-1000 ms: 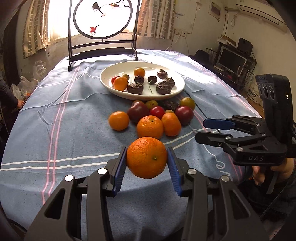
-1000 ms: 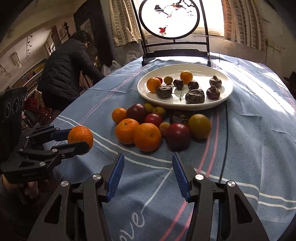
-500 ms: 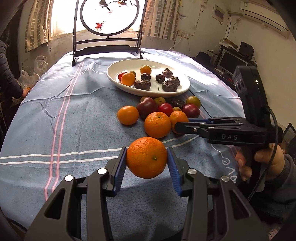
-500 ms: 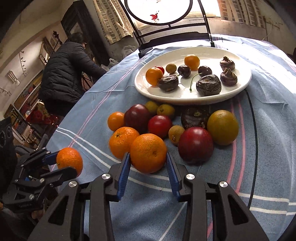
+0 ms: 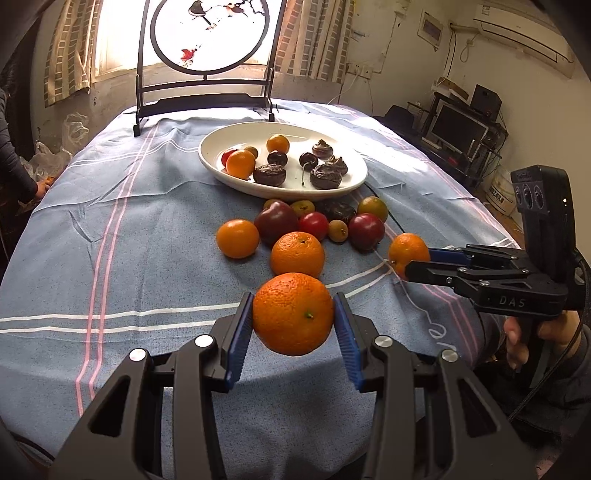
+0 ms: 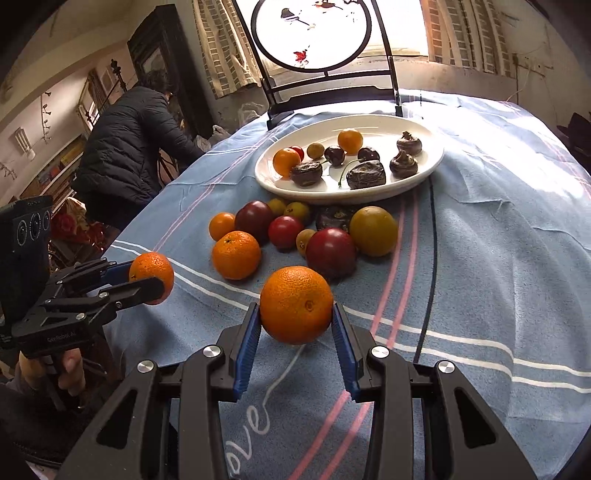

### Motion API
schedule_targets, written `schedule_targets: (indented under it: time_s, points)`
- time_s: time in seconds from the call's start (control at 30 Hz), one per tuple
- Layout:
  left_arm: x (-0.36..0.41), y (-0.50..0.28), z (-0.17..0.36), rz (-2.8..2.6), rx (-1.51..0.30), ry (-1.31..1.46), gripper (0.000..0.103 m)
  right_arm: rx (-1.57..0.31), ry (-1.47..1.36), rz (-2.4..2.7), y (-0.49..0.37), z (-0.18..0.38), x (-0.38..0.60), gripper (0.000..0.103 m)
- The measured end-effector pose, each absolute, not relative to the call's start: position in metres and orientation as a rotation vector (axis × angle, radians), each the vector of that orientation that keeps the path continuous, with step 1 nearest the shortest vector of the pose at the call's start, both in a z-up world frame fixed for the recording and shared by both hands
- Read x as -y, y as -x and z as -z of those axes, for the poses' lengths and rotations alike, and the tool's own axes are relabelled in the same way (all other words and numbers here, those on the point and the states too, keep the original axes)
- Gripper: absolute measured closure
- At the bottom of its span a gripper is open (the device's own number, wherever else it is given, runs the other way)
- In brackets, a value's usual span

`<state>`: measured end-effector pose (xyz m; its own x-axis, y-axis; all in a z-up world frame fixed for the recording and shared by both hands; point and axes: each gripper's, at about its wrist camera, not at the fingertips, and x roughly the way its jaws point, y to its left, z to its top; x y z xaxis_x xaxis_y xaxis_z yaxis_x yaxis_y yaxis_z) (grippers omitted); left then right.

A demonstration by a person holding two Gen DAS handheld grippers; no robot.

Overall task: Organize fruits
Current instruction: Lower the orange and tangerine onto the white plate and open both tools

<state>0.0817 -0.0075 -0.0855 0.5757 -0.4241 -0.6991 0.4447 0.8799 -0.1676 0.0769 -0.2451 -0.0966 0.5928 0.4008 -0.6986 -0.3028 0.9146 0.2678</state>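
Strong daylight from the window [image 5: 122, 33] behind – it is blown out white; room corners dim, edges bent by fisheye, fruit sharp.

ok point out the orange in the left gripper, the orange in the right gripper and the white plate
orange in the left gripper [image 5: 293, 314], left wrist view, middle of its peel
orange in the right gripper [image 6: 296, 304], right wrist view, middle of its peel
white plate [image 6: 430, 137], right wrist view, bare right rim

Black hand-held gripper [image 5: 293, 325], blue ribbed pads [image 5: 236, 341], silver screws, white "DAS" lettering, dark sleeve [image 5: 561, 391]
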Motion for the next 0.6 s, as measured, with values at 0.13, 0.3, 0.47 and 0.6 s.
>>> schedule_targets:
  time_s: [0.13, 0.3, 0.47, 0.6]
  points:
    - [0.011, -0.088, 0.077, 0.519, -0.800, -0.018, 0.061, -0.796, -0.141, -0.404, -0.078, 0.080, 0.256, 0.064]
    - [0.021, -0.114, 0.064, 0.544, -0.783, 0.004, 0.061, -0.749, -0.165, -0.372, -0.104, 0.057, 0.275, 0.064]
    - [0.041, -0.167, 0.052, 0.547, -0.778, 0.016, 0.061, -0.749, -0.176, -0.351, -0.158, 0.043, 0.283, 0.064]
    - [0.058, -0.221, 0.053, 0.526, -0.813, 0.020, 0.061, -0.768, -0.171, -0.335, -0.207, 0.041, 0.280, 0.064]
